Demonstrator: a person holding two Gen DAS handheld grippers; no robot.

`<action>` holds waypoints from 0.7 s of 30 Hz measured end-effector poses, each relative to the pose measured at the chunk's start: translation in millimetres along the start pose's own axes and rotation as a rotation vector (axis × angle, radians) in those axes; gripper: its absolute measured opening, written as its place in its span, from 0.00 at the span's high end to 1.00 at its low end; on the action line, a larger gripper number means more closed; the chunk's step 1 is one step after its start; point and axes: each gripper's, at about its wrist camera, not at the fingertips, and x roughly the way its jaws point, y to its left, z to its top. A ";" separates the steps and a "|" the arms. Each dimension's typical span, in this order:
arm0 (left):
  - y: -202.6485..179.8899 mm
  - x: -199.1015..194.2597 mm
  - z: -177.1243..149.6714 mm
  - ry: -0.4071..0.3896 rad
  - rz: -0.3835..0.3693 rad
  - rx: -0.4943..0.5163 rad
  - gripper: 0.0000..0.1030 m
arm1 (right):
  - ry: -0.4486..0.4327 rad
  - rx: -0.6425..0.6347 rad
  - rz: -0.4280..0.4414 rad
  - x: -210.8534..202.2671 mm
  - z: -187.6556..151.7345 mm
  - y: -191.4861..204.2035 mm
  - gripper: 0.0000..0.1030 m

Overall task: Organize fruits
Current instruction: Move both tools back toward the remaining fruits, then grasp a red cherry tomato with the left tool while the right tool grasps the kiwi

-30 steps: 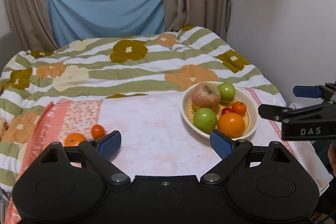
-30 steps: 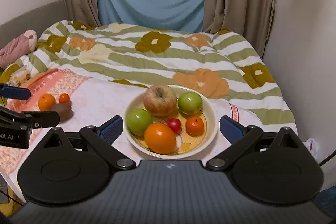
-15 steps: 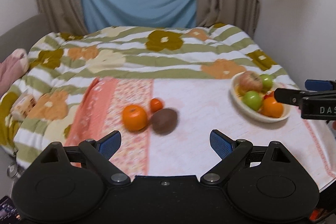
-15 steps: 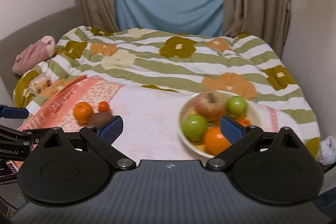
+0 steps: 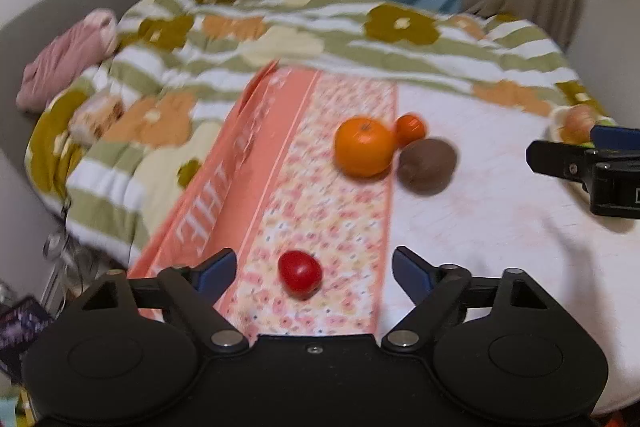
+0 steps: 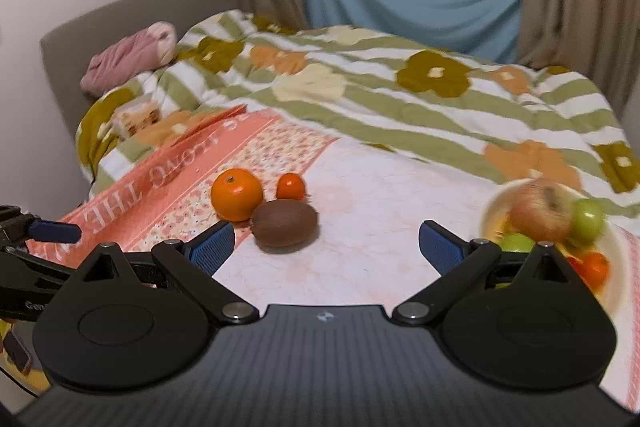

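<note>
Left gripper: jaws apart and just now narrowing, gripping nothing; a small red tomato lies on the cloth between the two pads, touching neither.
Right gripper: jaws wide apart, holding nothing; bare pale cloth lies between the pads.
Kiwi: brown, just ahead of the right gripper's left pad, nearest of three loose fruits.
Large orange: behind and left of the kiwi, touching it, on the pink flowered strip.
Small orange: just behind the kiwi, to the right of the large orange.
Bowl: pale, to the right of the right gripper, partly hidden by its right finger; it holds a reddish apple, green apples and small orange-red fruits, all blurred.
Blanket: striped, flowered, farther ahead.
Pink bundle: far left, against the headboard.
</note>
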 end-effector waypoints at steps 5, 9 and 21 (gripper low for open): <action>-1.2 29.1 -2.5 0.063 0.045 -0.078 0.28 | 0.037 -0.050 0.059 38.5 1.9 1.0 0.00; -2.1 44.0 -3.1 0.094 0.070 -0.125 0.40 | 0.073 -0.042 0.097 65.4 1.0 -5.4 0.00; -3.3 51.3 0.2 0.099 0.120 -0.193 0.66 | 0.126 -0.079 0.146 100.3 1.7 -8.8 0.00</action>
